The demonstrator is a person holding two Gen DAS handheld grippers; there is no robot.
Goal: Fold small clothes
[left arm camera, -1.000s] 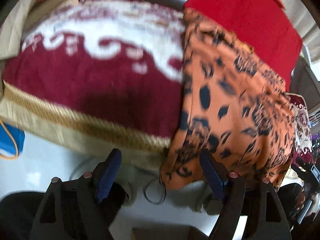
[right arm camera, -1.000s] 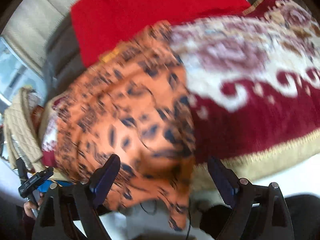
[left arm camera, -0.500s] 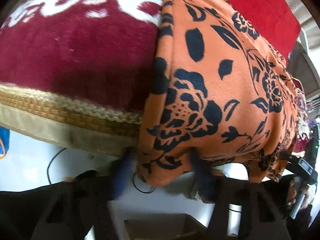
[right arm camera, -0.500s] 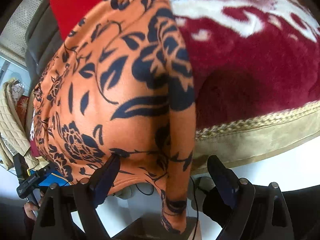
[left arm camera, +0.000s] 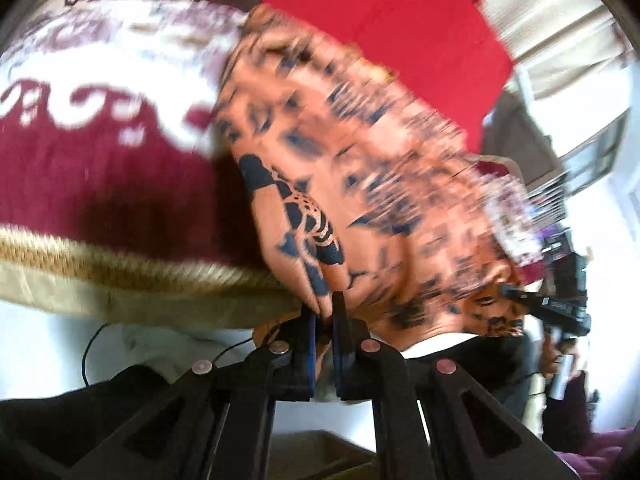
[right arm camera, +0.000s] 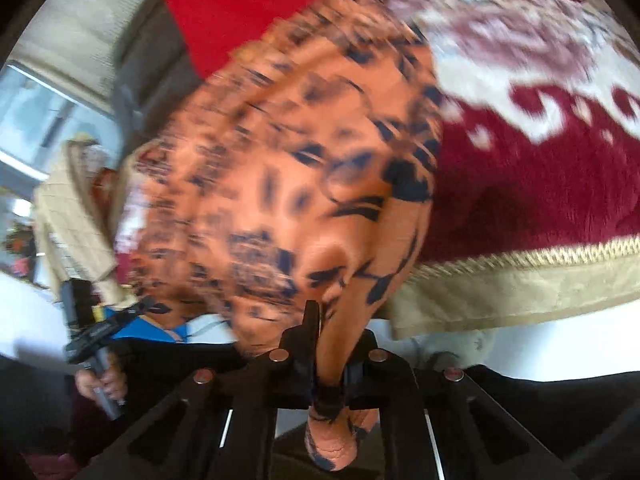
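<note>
Within the last half second both sets of fingers, spread before, were closed: the left gripper (left arm camera: 324,316) and right gripper (right arm camera: 328,344) were each pinched on the near hem of the orange floral garment (left arm camera: 360,184) draped over the blanket-covered bed (left arm camera: 100,184), so the fold could be judged begun.

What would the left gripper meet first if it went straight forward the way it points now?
The left gripper is already shut on the orange cloth; straight ahead it would push into that cloth, probably with the dark red blanket beneath it.
</note>
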